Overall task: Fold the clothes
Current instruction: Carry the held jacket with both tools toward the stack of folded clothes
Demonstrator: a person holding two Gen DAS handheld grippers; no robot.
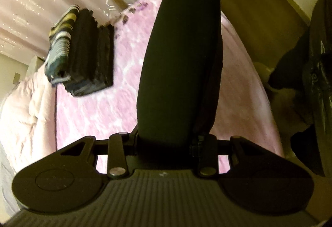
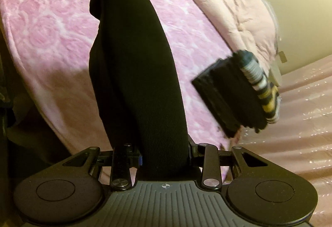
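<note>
I have both the left gripper (image 1: 172, 139) and right gripper (image 2: 164, 156) with jaws clamped on opposite ends of a black garment (image 1: 180, 56), stretched taut above the bed (image 1: 87, 123) to straighten it, clear of the folded stack (image 1: 83, 50) near the bed's far edge.

Both grippers' fingers buried under the black garment (image 1: 180, 60); folded stack (image 2: 238, 94) motion-blurred.
</note>
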